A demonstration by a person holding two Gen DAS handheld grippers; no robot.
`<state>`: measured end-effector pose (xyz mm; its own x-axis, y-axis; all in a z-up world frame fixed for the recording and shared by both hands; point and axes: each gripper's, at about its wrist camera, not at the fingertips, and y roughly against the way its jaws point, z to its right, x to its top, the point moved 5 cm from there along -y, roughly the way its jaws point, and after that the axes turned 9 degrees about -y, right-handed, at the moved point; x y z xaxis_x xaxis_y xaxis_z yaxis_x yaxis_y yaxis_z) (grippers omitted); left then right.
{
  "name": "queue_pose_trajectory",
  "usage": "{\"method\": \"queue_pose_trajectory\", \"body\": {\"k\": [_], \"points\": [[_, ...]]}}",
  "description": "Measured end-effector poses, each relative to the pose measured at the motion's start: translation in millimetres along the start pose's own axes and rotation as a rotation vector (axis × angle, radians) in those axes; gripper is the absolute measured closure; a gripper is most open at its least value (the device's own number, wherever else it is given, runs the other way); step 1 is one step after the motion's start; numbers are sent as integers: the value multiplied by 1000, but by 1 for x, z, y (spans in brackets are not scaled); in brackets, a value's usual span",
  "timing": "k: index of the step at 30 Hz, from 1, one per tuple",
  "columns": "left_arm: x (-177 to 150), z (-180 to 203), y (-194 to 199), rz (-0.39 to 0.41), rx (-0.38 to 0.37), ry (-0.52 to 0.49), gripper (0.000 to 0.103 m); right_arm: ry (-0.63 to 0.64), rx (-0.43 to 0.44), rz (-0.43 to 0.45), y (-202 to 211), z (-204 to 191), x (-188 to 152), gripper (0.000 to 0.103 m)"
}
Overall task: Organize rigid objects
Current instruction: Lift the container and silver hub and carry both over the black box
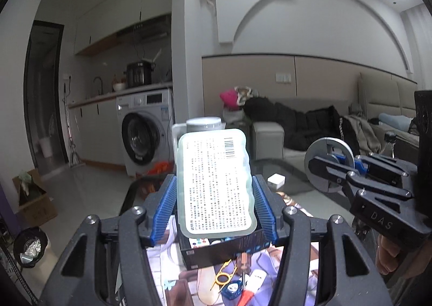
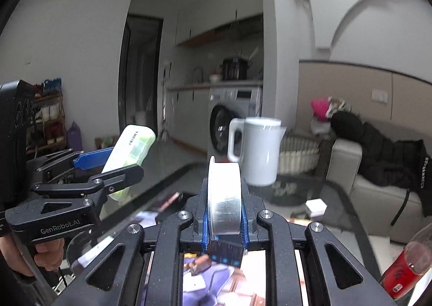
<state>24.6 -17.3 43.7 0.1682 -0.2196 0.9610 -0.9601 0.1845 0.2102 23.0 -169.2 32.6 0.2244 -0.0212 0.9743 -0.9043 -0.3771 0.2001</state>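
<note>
I have a pale plastic case (image 1: 216, 182) pinched in my left claw (image 1: 214, 206) and a tape roll (image 2: 224, 198) clamped in my right claw (image 2: 224, 221), both held up above the table (image 2: 337, 198). Neither is stowed. Clutter (image 1: 235, 281) remains on the near table, so I judge most sorting is left.

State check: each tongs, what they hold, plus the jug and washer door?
left tongs: shut on the translucent packet, held off the table
translucent packet: clamped, printed label toward camera
right tongs: shut on the tape roll
tape roll: gripped on edge, lifted
white jug: upright on the glass table
washing machine: door closed
</note>
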Motion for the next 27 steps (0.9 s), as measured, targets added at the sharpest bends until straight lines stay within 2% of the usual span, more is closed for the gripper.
{"method": "queue_pose_trajectory", "body": {"k": [5,19,27], "points": [[1,-1,7,22,2,-18,48,2,-2,15,5,2,1,86],[1,1,2,6,-9,1,47,-20,10,11,8,1,4,86],[9,-15,-11,16,-3,56,48,-36,20,6,-17,0,11,86]]}}
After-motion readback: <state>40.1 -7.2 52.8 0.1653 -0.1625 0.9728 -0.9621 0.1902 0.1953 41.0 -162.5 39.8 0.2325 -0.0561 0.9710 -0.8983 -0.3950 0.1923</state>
